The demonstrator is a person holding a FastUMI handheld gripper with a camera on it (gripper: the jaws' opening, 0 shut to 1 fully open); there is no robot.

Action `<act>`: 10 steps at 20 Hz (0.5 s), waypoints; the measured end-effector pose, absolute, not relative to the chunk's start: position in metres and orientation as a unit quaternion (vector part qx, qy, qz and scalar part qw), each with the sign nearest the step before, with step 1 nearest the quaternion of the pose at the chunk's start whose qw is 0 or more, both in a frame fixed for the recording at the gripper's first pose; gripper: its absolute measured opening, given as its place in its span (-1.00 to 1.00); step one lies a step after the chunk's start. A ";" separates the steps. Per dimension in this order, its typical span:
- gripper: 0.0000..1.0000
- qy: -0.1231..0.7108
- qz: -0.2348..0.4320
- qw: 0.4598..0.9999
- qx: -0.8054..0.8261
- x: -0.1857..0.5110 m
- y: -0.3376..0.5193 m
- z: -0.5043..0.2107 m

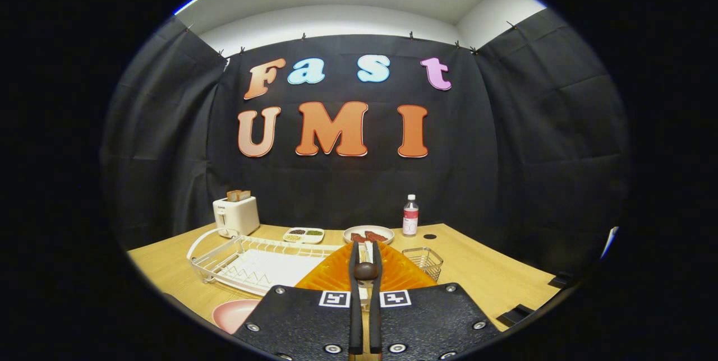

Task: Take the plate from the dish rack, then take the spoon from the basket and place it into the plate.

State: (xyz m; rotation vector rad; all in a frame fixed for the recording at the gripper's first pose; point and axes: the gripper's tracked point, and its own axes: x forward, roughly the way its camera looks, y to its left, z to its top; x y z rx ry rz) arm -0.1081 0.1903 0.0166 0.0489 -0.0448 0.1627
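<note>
Hand-held gripper (pixel 365 254) clamped on spoon (pixel 366 270) handle, above orange plate (pixel 331 277); wire basket (pixel 424 260) just beside, dish rack (pixel 252 263) near

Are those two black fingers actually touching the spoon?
Touching. In the gripper view both fingers are closed together on the spoon, above the orange plate.

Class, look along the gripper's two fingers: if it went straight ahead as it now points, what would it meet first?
Probably the orange plate just beyond the gripper, whose fingers are shut on a spoon. Past it sits a small dish of food; depth is uncertain.
</note>
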 end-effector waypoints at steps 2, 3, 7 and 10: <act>-0.90 -0.024 0.092 0.995 0.035 -0.120 0.202 0.015; -0.91 -0.022 0.097 0.994 0.037 -0.125 0.207 0.013; -0.91 -0.015 0.112 0.993 0.040 -0.139 0.227 -0.004; -0.91 -0.012 0.127 0.990 0.052 -0.150 0.243 -0.014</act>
